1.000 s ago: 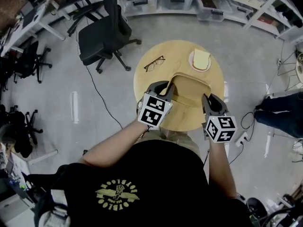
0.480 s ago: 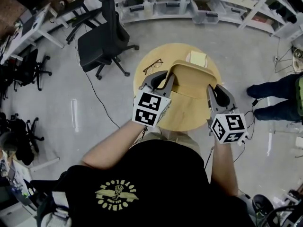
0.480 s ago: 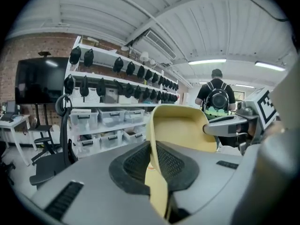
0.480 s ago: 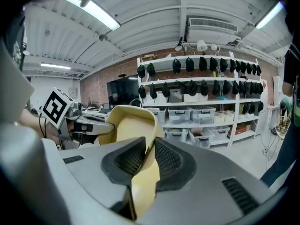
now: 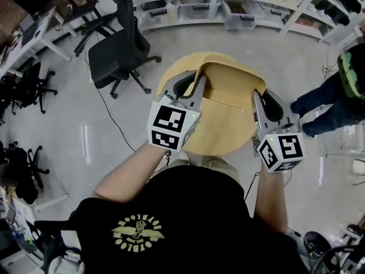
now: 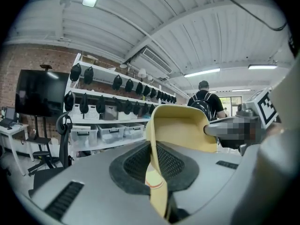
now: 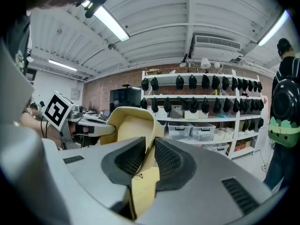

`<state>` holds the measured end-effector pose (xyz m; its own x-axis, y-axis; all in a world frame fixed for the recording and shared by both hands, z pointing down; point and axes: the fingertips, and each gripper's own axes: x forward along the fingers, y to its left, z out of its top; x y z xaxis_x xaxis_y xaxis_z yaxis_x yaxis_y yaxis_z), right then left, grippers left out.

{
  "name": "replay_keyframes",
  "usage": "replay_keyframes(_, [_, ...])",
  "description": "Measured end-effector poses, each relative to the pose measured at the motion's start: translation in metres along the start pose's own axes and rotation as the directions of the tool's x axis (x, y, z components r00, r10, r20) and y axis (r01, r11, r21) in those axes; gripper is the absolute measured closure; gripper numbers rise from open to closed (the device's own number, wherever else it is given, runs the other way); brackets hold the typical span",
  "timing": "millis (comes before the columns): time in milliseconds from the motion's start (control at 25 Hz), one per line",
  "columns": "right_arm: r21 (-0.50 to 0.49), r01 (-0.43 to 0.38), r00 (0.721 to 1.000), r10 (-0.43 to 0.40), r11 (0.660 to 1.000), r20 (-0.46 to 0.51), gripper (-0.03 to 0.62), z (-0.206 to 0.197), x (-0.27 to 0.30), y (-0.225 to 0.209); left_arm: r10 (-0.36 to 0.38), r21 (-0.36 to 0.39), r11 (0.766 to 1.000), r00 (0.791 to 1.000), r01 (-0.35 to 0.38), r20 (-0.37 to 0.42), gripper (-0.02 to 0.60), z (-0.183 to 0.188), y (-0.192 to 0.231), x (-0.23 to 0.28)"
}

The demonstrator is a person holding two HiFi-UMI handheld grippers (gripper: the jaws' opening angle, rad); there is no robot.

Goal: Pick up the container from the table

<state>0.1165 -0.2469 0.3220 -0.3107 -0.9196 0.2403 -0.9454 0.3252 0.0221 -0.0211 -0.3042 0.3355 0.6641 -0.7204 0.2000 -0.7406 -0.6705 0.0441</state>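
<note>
Plainly, the container (image 5: 231,83) is held up off the round worktop (image 5: 219,135), carried between both hands. The left tongs (image 5: 195,90) pinch its left wall and the right tongs (image 5: 259,100) its right wall. In each gripper view the jaws stand nearly together, with only the thin yellow rim wall between the ribbed pads, so both are clamped on it. Gripping opposite walls seems to be what keeps the wide, shallow tub level; a pinch on one side would probably let it tip or flex. Both tongs point a little below level, with the tub's open side facing up.

Around it, an office chair (image 5: 117,50) stands on the floor to the far left, with a dark cable (image 5: 111,116) trailing from it toward the worktop. Shelves (image 5: 188,4) with clear storage bins (image 5: 239,20) run along the far side. A person (image 5: 328,96) stands to the right, near the worktop but apart from the tub. Nothing stands directly in the container's way; in my judgement that person is the closest thing to mind if it swings right.
</note>
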Motion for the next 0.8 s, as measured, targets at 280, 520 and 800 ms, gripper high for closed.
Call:
replay_keyframes(280, [-0.026, 0.007, 0.999, -0.006, 1.0, 0.033, 0.517, 0.023, -0.01, 0.002, -0.002, 0.013, 1.0, 0.999, 0.002, 0.044, 0.545, 0.025, -0.003, -0.01])
replay_keyframes(520, [-0.041, 0.008, 0.999, -0.006, 0.999, 0.051, 0.517, 0.032, -0.017, 0.002, -0.005, 0.022, 1.0, 0.998, 0.003, 0.066, 0.545, 0.035, -0.008, -0.014])
replay_keyframes(800, [-0.056, -0.008, 0.999, 0.011, 0.998, 0.051, 0.516, 0.041, -0.013, 0.002, 0.004, 0.02, 1.0, 0.996, -0.005, 0.084, 0.545, 0.046, -0.003, -0.014])
